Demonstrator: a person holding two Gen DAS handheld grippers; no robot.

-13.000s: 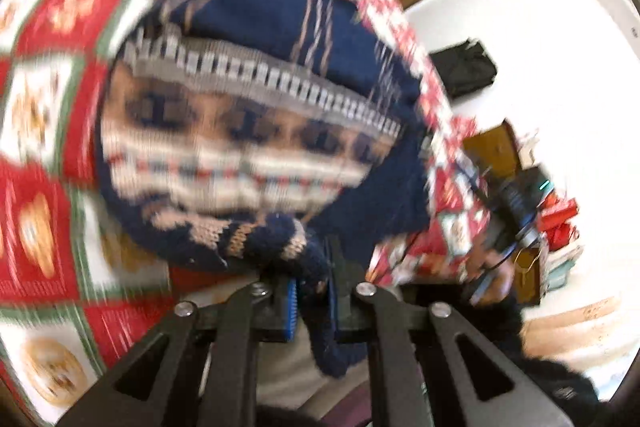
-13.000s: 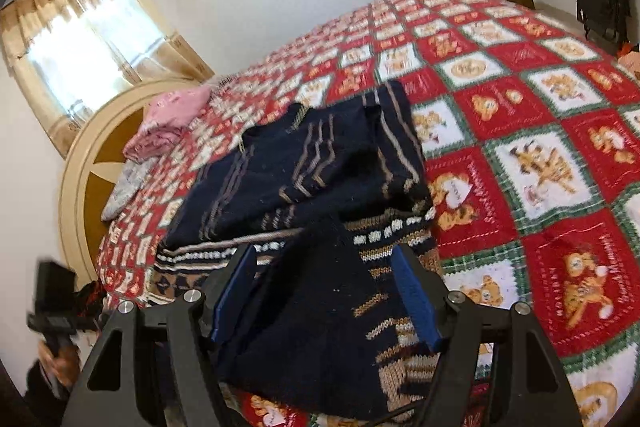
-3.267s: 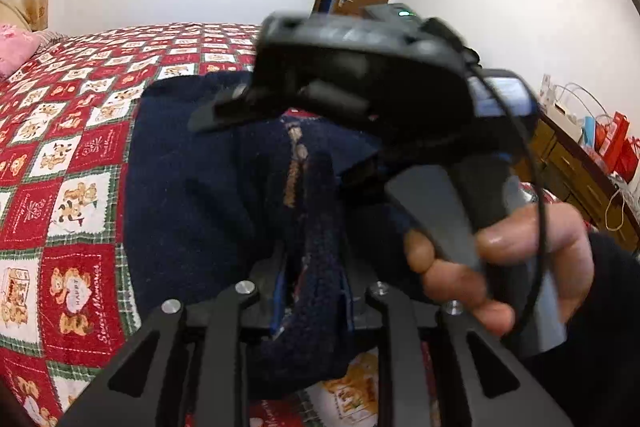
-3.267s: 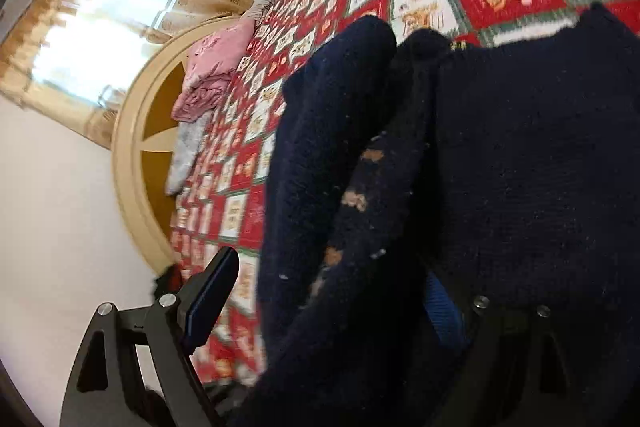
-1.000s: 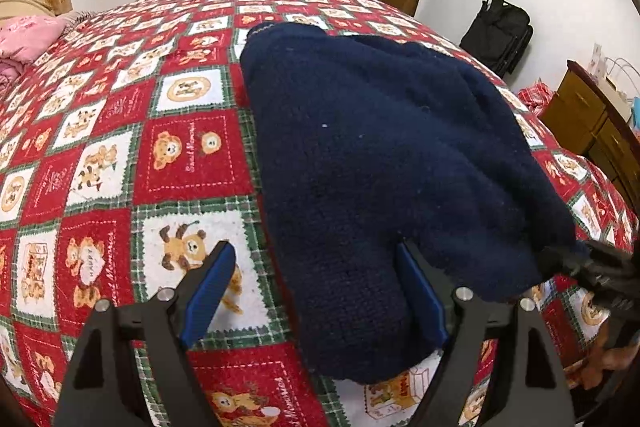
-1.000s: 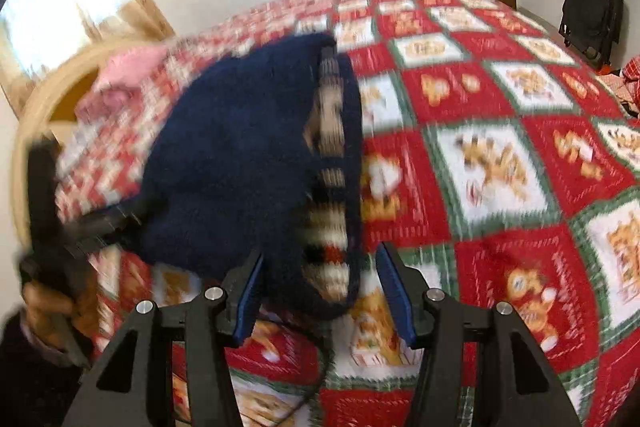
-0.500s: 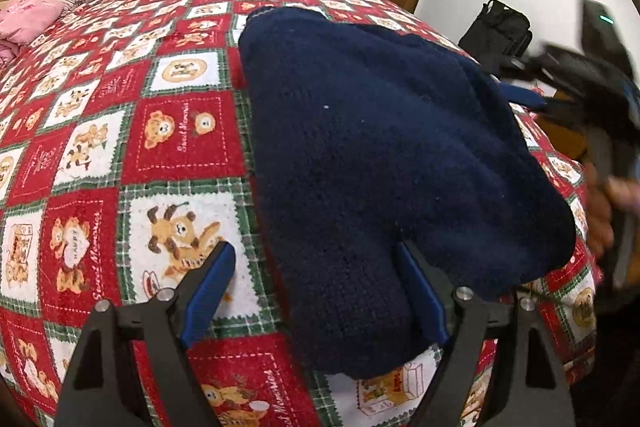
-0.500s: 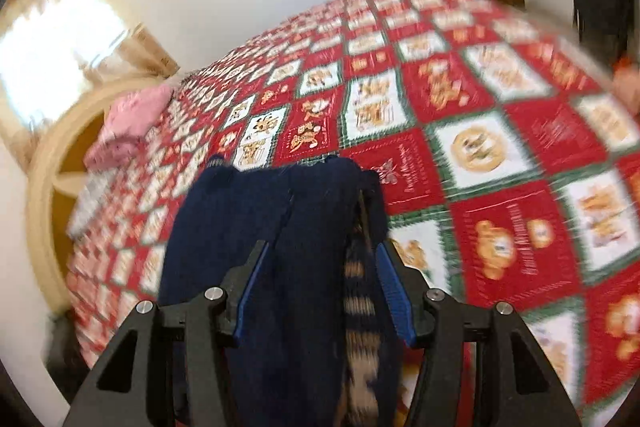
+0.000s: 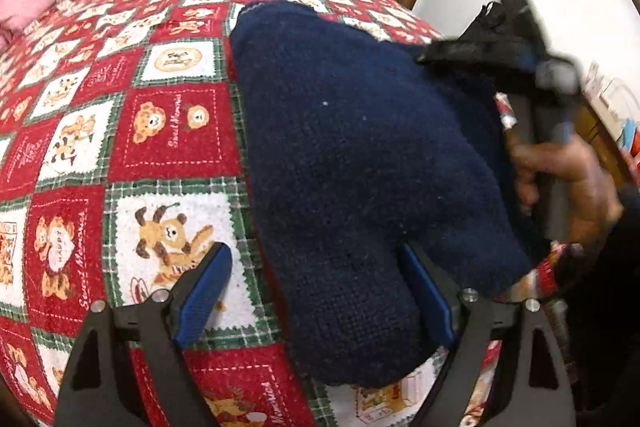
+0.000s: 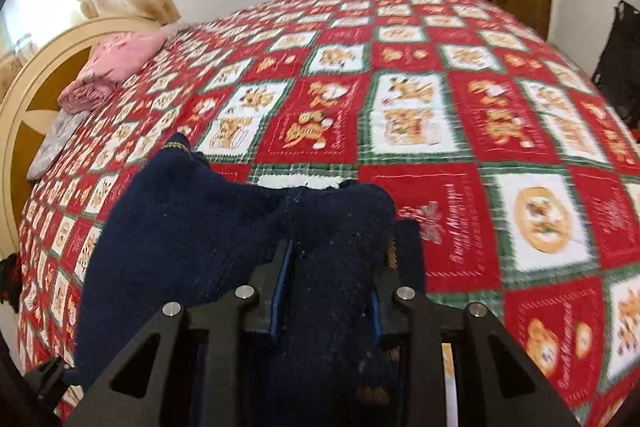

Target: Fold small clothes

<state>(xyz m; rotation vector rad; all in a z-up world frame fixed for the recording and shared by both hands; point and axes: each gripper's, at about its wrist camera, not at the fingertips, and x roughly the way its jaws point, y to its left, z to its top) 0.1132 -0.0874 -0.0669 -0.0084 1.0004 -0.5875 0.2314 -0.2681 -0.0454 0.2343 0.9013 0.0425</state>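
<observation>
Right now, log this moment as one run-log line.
left gripper: open over sweater | right gripper: closing, sweater edge between jaws | sweater: on quilt

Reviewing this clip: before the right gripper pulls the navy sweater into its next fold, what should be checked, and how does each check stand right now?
1. Right gripper has sweater fabric between its jaws: ok, and the jaws are closing on it.
2. Grip fully tight: cannot tell, closing not finished.
3. Left gripper free of the sweater: ok, jaws wide, the near end lies between them unpinched.
4. Sweater lying flat on the bedspread: ok, no loose sleeves showing.
5. Bedspread beyond the sweater free for the fold: ok; pink clothes lie far off by the headboard.
</observation>
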